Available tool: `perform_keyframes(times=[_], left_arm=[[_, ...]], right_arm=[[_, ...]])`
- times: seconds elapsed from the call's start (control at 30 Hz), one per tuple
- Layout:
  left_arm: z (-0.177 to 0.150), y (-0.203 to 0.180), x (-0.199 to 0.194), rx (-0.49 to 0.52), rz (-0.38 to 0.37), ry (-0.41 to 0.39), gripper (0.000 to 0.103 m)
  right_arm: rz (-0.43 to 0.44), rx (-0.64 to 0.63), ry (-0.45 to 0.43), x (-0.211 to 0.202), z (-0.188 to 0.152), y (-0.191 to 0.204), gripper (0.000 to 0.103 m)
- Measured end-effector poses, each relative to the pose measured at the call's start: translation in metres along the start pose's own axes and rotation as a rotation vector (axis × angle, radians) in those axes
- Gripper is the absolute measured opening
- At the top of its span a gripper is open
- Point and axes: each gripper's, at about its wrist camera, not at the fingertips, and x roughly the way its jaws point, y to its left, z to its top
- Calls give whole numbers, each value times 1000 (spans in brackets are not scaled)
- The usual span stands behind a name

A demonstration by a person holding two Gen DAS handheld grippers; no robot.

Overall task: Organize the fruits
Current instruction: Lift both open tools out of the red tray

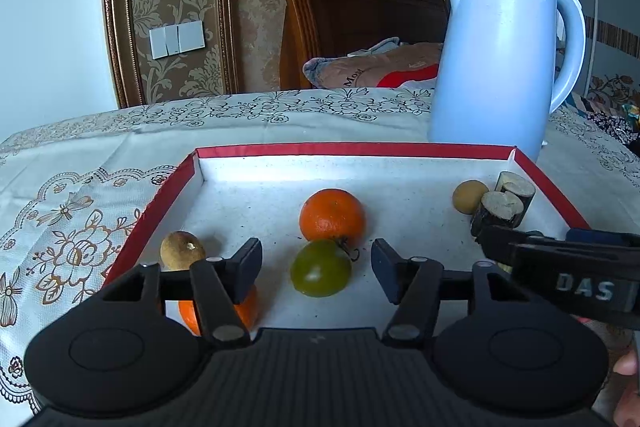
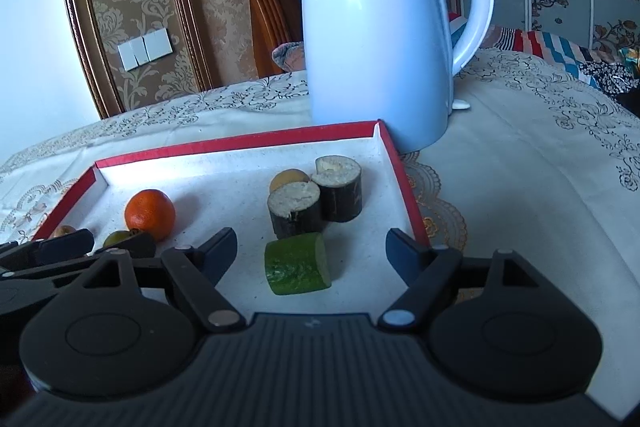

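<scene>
Left wrist view. Your left gripper stands wide, holding nothing, the green fruit between its fingers. An orange touches it at 12 o'clock; a second orange hides under the left finger; brown fruits sit at 9 and 2 o'clock. All lie inside the red-rimmed tray, ungrouped, so sorting looks barely begun.

Right wrist view. Your right gripper is spread wide and empty around the cucumber piece. Two dark cane stubs touch at 12 o'clock. The tray's right wall runs just beside the right finger; the kettle stands past the far corner. Open floor lies at 10 o'clock.
</scene>
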Motion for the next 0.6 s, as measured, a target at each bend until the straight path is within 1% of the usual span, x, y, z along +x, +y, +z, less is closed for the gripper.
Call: perform_keyframes(times=[0.03,0.07,0.17,0.27,0.43,0.47,0.5,0.6], left_arm=[[0,0,-1,-2,-3,-1,60],[0,1,-2,-4,-6,0,60],[-4,3,-7,-4,-4,-4,60],[-8,3,-13,2,-7,-5,62],[-13,5,-21,0,-16,-2,63],[-13,5,-22,-2,-16,-1,63],[-14,6,-22,-2,-17,-1,63],[-13,8,-23,-10,-16,1,63]], right_arm=[[5,3,-11,-2,0,-1,87],[-1,8,-23,-5,-1,-2,94],[27,33,-46,-15,-5,-9,95],[37,25,-64,-24,-11,-9,95],[39,19,-111,-38,-15,-9,97],[42,25,-118,-40,-15,-10,100],[34,29,-127,-42,-15,-12,102],[17,53,-145,-45,-15,-18,102]])
